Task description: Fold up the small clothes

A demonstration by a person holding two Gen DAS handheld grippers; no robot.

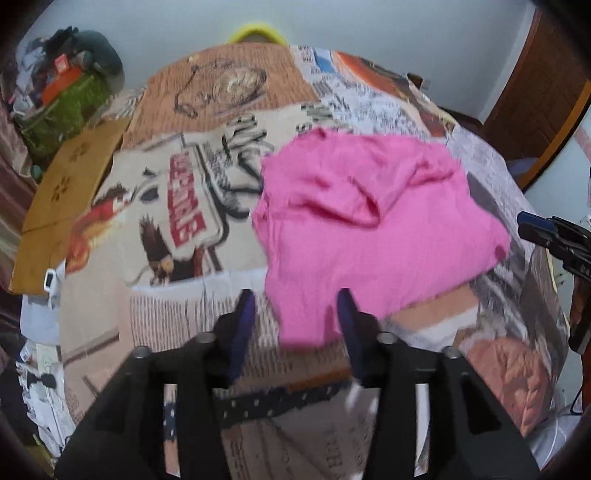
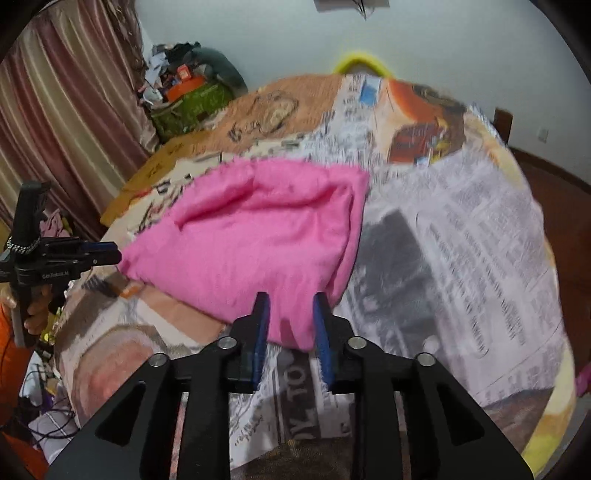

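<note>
A pink garment point(image 1: 369, 229) lies bunched and partly folded on the newspaper-covered table point(image 1: 177, 229). My left gripper point(image 1: 297, 301) is open, its blue fingers point(image 1: 243, 317) straddling the garment's near corner. In the right wrist view the same pink garment point(image 2: 258, 240) lies ahead, and my right gripper point(image 2: 291, 306) is open with its fingers on either side of the garment's near lower corner. The left gripper shows at the left edge of the right wrist view point(image 2: 107, 253). The right gripper shows at the right edge of the left wrist view point(image 1: 532, 225).
A cardboard sheet point(image 1: 62, 199) lies at the table's left edge. A green box heaped with clutter point(image 2: 192, 99) stands by the curtain point(image 2: 62, 122). A yellow object point(image 1: 258, 33) sits behind the far edge. A dark dotted strap point(image 1: 273, 402) lies near the left gripper.
</note>
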